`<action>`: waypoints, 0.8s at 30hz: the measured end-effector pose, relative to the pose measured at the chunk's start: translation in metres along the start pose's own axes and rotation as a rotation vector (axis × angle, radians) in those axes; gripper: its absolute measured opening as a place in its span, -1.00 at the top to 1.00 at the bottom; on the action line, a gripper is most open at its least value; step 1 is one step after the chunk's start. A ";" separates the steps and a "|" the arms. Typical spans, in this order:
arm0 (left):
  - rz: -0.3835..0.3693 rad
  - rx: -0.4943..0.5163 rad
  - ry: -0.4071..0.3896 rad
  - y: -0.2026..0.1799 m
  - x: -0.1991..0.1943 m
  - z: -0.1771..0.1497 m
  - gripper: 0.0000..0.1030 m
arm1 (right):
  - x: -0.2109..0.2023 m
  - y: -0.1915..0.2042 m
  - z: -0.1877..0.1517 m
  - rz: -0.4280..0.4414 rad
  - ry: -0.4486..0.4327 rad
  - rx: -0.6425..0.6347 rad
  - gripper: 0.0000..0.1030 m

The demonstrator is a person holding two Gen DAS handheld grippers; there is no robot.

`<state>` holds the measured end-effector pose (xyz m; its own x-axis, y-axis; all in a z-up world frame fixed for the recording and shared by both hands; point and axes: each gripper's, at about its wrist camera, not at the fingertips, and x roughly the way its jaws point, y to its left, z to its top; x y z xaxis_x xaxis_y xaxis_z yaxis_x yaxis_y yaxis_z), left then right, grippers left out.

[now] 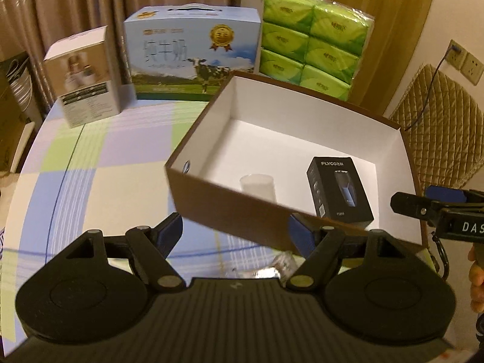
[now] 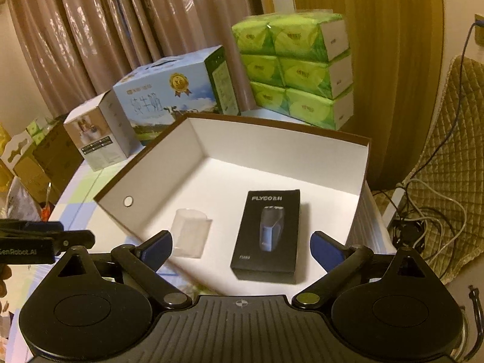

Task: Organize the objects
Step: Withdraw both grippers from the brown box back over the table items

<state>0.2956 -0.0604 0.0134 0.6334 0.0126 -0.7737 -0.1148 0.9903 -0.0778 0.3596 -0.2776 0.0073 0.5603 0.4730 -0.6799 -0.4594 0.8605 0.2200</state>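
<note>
A brown box with a white inside [image 1: 233,199] [image 2: 272,151] sits open on the table. Inside it lie a black shaver carton [image 1: 338,190] [image 2: 267,233] and a clear plastic cup [image 1: 258,186] [image 2: 190,233] on its side. My left gripper [image 1: 236,230] hangs open in front of the box's near wall, holding nothing. My right gripper [image 2: 242,248] is open just above the box's near edge, the shaver carton ahead between its fingers, untouched. The right gripper [image 1: 435,208] also shows at the right edge of the left wrist view, and the left gripper [image 2: 45,242] at the left edge of the right wrist view.
Behind the box stand a blue milk carton [image 1: 193,51] [image 2: 172,96], a small white product box [image 1: 83,75] [image 2: 96,133] and a stacked pack of green tissues [image 1: 314,48] [image 2: 296,66]. The checked tablecloth [image 1: 106,163] lies bare to the left. A quilted chair [image 1: 438,127] and cables [image 2: 423,211] are at right.
</note>
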 end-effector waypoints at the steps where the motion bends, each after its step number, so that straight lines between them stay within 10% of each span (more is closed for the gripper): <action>1: -0.005 -0.005 -0.005 0.003 -0.005 -0.004 -0.43 | -0.004 0.003 -0.002 -0.001 -0.001 0.004 -0.85; 24: 0.012 -0.032 0.010 0.084 -0.078 -0.088 -0.42 | -0.051 0.070 -0.070 -0.030 0.018 0.017 -0.85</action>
<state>0.1691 0.0093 0.0117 0.6242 0.0231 -0.7810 -0.1471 0.9852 -0.0884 0.2504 -0.2549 0.0083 0.5610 0.4439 -0.6987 -0.4310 0.8773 0.2113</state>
